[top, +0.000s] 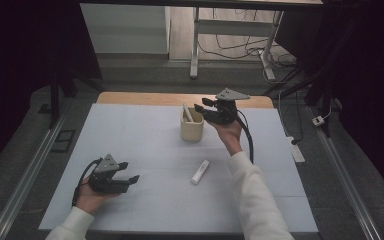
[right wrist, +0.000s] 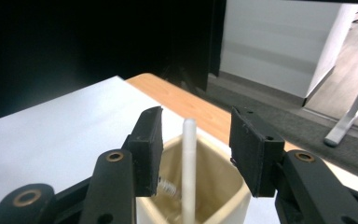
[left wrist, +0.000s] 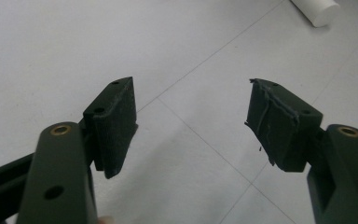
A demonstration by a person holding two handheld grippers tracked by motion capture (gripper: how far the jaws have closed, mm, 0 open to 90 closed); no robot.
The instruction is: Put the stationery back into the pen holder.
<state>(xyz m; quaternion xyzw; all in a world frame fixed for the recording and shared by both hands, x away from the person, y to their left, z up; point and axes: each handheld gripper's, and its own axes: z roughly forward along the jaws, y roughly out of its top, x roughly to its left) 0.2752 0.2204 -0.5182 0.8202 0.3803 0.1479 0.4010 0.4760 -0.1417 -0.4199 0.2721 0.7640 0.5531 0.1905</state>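
We hold the right gripper [top: 203,106] just above the middle of the high view, right at the rim of a small cream cup [top: 192,128]. A white stick [top: 187,113] stands inside the cup and leans a little. In the right gripper view the stick [right wrist: 188,158] rises up in the gap between our two black jaws, but the pads [right wrist: 150,148] do not touch it. So these jaws are spread apart, with the stick free between them. The cup [right wrist: 233,198] sits low in the middle of that picture, just under the jaws.

Our left gripper [top: 128,172] is in the lower left of the high view, down near the white mat [top: 145,130] on the table. Its jaws are spread wide too, and nothing is between them. In the left gripper view we see bare white mat [left wrist: 121,42] past the pads [left wrist: 116,123].

Another white stick [top: 200,171] lies flat on the mat, a bit below the cup and well apart from both grippers. Its end [left wrist: 316,10] peeks in at the upper right of the left gripper view.
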